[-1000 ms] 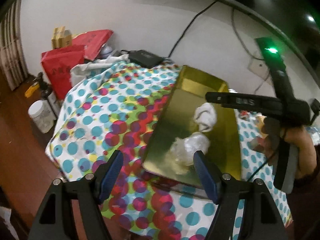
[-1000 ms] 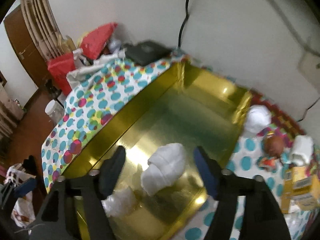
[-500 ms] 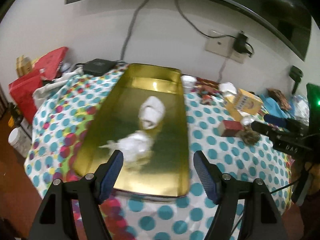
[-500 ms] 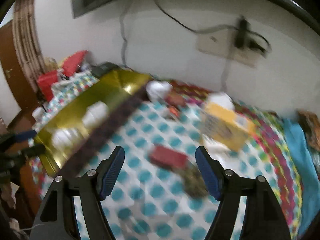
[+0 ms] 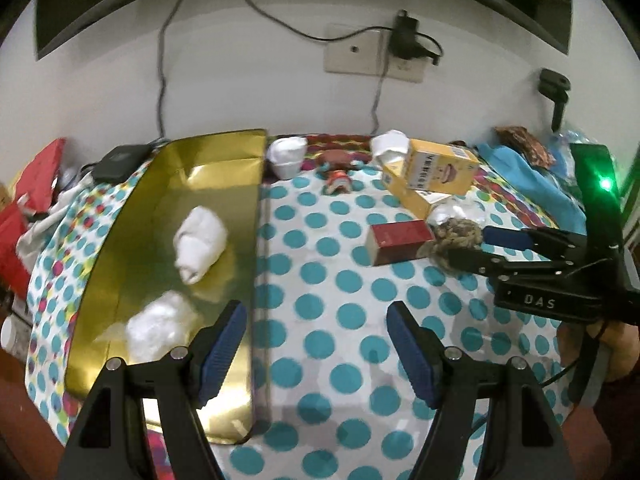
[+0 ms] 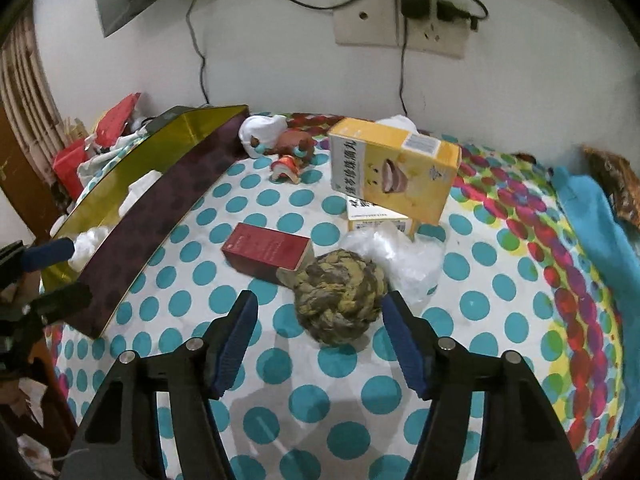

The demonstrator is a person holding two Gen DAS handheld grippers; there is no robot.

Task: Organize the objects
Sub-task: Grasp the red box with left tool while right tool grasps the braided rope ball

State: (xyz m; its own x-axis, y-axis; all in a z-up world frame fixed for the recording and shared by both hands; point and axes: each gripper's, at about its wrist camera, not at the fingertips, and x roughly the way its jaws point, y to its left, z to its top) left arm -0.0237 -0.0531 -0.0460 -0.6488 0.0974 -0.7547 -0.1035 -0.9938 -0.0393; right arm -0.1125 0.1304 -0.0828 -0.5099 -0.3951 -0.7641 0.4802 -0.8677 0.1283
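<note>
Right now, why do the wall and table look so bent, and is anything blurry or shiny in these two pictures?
Left wrist view: the fisheye lens bows the wall and darkens the corners; the gold tray mirrors the room light, and a green lamp flares at the right. Right wrist view: the same curving, fairly sharp; soft shadows of the fingers fall on the dotted cloth before the rope ball.

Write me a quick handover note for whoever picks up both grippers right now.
Right gripper: jaws closing around the braided rope ball, pads not yet pressing on it.
Left gripper: open, empty, over the dotted cloth beside the gold tray.
Done: white sock roll and crumpled white wad lie in the tray.
Left: rope ball, red box, yellow boxes, small figurine remain on the cloth.
</note>
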